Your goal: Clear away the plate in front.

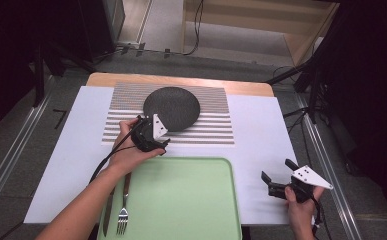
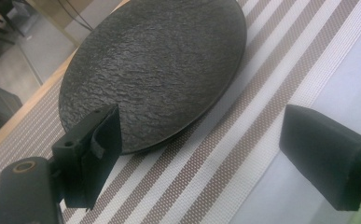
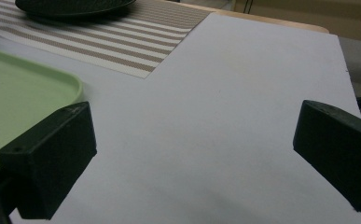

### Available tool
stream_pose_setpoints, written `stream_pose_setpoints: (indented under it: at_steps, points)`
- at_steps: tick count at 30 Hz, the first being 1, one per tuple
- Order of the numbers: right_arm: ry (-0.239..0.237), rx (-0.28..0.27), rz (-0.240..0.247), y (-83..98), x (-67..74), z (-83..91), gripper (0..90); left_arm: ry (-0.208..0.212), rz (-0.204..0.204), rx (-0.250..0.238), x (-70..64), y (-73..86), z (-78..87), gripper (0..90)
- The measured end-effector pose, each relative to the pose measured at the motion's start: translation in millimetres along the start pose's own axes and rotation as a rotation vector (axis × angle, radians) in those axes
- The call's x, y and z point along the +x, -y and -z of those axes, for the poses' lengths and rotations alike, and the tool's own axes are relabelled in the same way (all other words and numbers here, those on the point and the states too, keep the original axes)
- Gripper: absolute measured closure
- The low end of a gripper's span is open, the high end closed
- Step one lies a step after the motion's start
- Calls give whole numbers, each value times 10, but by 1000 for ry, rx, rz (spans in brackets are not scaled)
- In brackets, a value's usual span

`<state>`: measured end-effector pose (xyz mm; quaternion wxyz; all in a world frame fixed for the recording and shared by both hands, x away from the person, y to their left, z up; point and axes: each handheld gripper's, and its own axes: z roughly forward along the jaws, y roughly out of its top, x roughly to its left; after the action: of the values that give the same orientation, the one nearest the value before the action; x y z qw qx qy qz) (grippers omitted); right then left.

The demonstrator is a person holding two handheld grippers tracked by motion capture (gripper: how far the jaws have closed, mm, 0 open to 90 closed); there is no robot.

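white table [image 1: 261,130], left gripper [image 1: 157,145] open beside dark plate [image 1: 171,108], perhaps touching

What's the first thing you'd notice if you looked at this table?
The round black plate on the striped mat at the far middle of the table, with the left gripper open at its near edge. Next, the big green tray at the near edge, with a fork and knife on its left side. The right gripper waits open to the tray's right.
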<state>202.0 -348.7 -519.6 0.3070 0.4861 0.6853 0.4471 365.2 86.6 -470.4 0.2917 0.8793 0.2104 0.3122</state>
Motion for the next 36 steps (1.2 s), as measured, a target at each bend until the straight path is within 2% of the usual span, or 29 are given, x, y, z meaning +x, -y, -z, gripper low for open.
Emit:
stream_pose_setpoints:
  at_steps: [12,19,23,29,36]
  points:
    - [-2,0,1,0,-2,-5,0,-50,-82,30,-60,-53,-173,167]
    - [0,4,2,0,-2,-7,0,-84,-155,75,-121,-60,-290,238]
    - [0,4,1,0,-2,-9,0,-88,-166,86,-152,-56,-347,287]
    - [1,7,2,0,-1,-15,0,-118,-193,105,-176,-59,-418,371]
    - [0,9,2,1,-1,-19,0,-127,-227,122,-177,-67,-484,466]
